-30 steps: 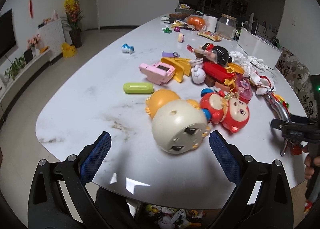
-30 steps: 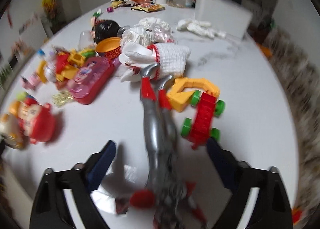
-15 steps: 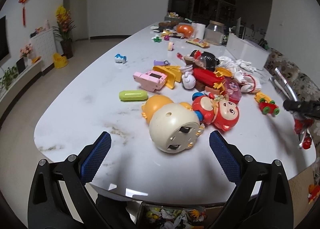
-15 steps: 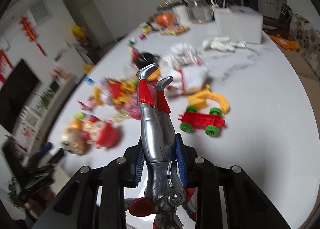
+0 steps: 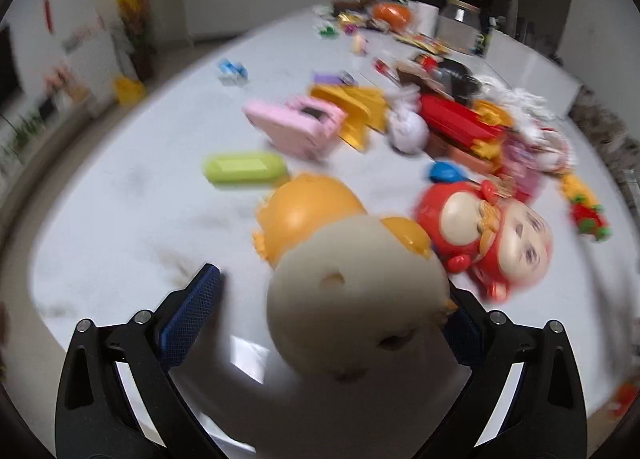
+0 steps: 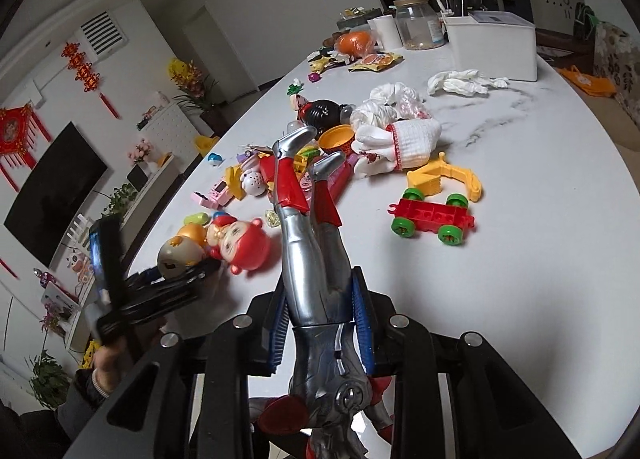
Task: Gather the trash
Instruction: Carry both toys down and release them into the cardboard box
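The right gripper (image 6: 322, 323) is clamped on a silver and red action figure (image 6: 308, 259) above the table (image 6: 520, 259). The left gripper (image 5: 332, 307), jaws apart, straddles a cream and orange toy (image 5: 352, 299) at the near edge.

The left wrist view is smeared with motion blur, worst on the cream-and-orange toy (image 5: 352, 291) up close. The right wrist view is sharp. Soft, even indoor light gives the white surface (image 6: 540, 259) mild glare and faint shadows. Fisheye bending and dark corners frame both.
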`<state>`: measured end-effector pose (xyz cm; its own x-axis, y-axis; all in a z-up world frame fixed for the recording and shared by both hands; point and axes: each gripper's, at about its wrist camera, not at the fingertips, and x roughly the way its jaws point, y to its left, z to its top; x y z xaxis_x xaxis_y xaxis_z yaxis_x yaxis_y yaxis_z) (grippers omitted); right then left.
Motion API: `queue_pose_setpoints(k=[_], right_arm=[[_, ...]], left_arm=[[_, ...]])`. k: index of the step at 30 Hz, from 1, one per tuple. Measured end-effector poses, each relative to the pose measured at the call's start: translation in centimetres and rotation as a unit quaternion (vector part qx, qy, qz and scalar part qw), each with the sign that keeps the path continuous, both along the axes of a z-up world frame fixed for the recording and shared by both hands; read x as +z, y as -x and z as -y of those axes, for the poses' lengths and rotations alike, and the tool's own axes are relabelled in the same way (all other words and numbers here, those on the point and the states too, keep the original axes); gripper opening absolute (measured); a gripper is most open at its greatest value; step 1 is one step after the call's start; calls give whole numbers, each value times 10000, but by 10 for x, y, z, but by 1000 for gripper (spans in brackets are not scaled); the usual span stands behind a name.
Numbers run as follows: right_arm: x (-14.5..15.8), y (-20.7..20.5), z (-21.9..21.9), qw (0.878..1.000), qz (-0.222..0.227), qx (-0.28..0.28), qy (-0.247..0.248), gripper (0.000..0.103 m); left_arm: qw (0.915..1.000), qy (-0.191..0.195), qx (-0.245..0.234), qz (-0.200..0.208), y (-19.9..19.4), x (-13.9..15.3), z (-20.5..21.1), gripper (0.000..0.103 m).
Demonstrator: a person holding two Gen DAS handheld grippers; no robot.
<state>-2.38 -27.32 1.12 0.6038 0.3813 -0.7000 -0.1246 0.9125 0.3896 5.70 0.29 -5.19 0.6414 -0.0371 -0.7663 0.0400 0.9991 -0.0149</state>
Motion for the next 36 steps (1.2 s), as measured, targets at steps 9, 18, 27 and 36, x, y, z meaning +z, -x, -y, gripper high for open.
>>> queue_pose_setpoints(k=[9, 18, 27, 36], right_arm=[[-5, 6, -11, 9999, -24, 99, -4, 28], [17, 66, -40, 9968, 183, 767, 134, 28], [-54, 128, -64, 9825, -563, 1653, 642, 31], [-77, 134, -49, 9853, -275, 1443, 877, 64]], left_arm=[[9955, 314, -303, 845, 50, 30, -29, 65], [9779, 445, -1603, 1265, 151, 84, -16, 65], [9579, 32, -2851, 322, 208, 2, 8, 79], [9632, -95, -2664, 342, 198, -16, -4, 89]])
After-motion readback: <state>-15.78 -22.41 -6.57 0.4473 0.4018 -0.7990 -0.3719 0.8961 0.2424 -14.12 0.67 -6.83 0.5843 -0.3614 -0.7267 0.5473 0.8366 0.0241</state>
